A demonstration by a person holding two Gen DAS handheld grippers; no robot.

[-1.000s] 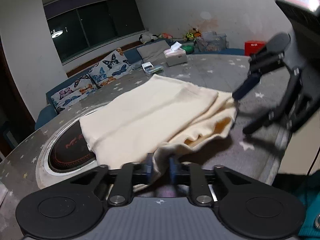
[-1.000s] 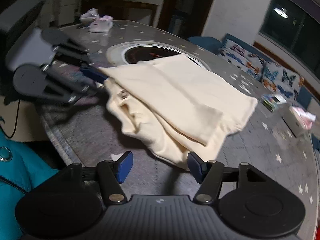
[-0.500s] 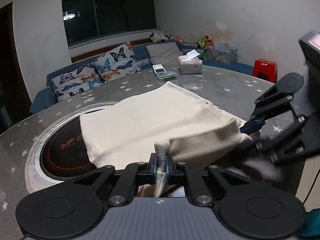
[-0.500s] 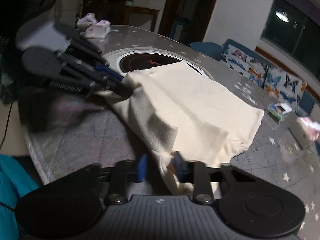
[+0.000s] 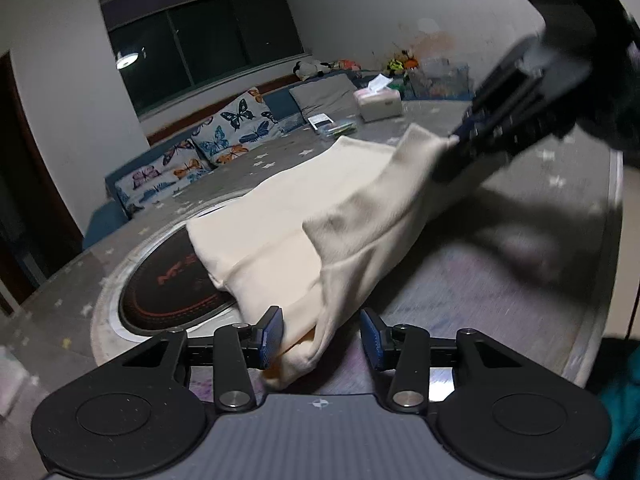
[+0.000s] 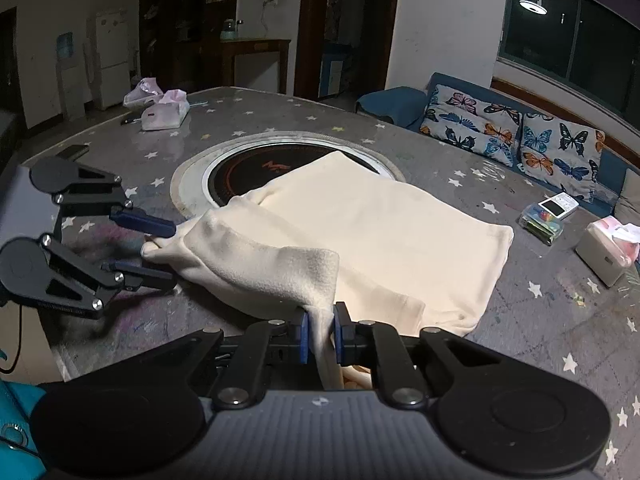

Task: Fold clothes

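A cream garment (image 5: pixel 320 200) (image 6: pixel 380 220) lies folded on the grey star-patterned table (image 6: pixel 540 320), partly over a round hob (image 6: pixel 256 172). My left gripper (image 5: pixel 320 332) has its jaws opening; a cloth corner hangs loosely between the blue pads, against the left one only. In the right wrist view the left gripper (image 6: pixel 168 254) sits at that corner with its fingers apart. My right gripper (image 6: pixel 319 320) is closing, its pads pinching a raised fold of the garment's near edge. In the left wrist view the right gripper (image 5: pixel 460 140) holds the cloth's far end up off the table.
A tissue box (image 6: pixel 608 252) and a small box of bits (image 6: pixel 548 216) stand at the table's far right. A pink tissue pack (image 6: pixel 164 112) and a phone (image 6: pixel 74 151) lie far left. A sofa with butterfly cushions (image 6: pixel 520 136) runs behind. The table edge (image 5: pixel 612 240) is close.
The left jaws have parted from the cloth corner they were pinching. The right jaws, wide a second ago, have closed on the garment's edge and raised a fold of it.
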